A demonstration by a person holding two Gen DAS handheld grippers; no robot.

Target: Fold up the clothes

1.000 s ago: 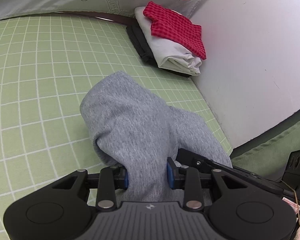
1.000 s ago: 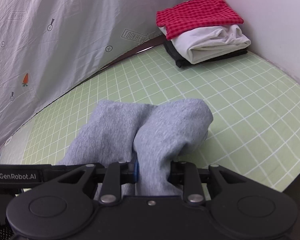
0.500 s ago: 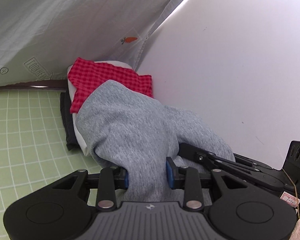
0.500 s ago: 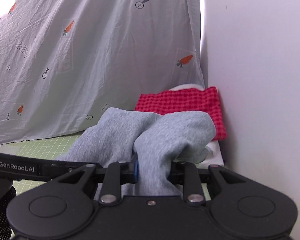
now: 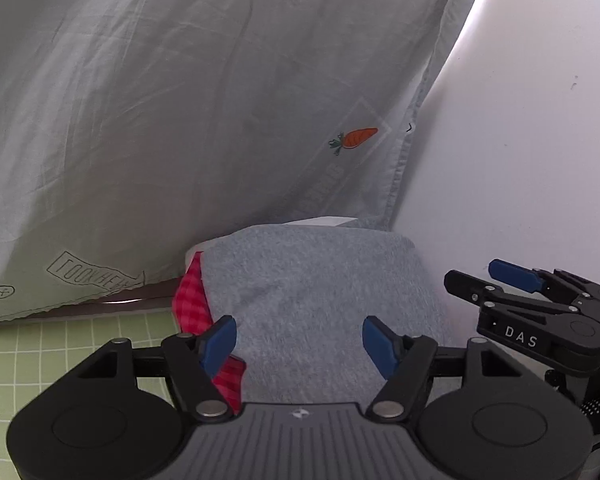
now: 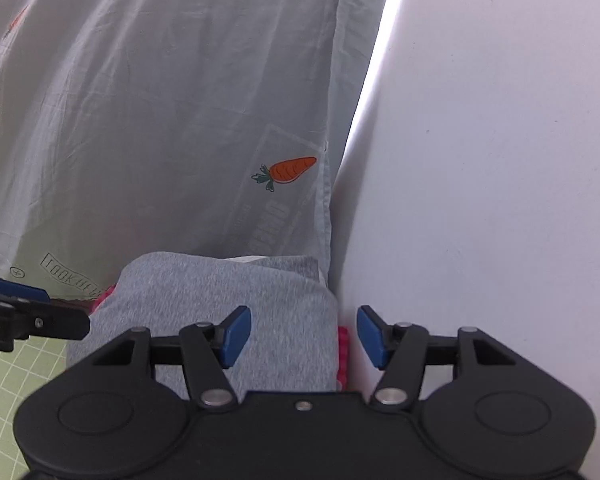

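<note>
The folded grey garment point(image 5: 316, 288) lies on top of the stack in the corner, covering the red checked cloth point(image 5: 190, 304), of which only an edge shows. My left gripper point(image 5: 299, 341) hovers over its near side, jaws opening, blue pads clear of the fabric. My right gripper point(image 6: 303, 335) stands over the grey garment point(image 6: 220, 300) near its right end by the wall, jaws opening too, nothing pressed between the pads. A strip of red cloth point(image 6: 342, 356) peeks out at the wall side. The right gripper point(image 5: 512, 276) also shows at the right of the left wrist view.
A pale sheet with carrot prints point(image 5: 220, 100) hangs behind the stack. A white wall point(image 6: 500, 160) closes the right side, close to the right gripper. The green gridded mat point(image 5: 60, 352) extends to the left. The left gripper's finger point(image 6: 16, 292) reaches in at the left of the right wrist view.
Both grippers carried the grey garment across the mat to the corner stack, set it on the red checked cloth and let go; their jaws now stand apart.
</note>
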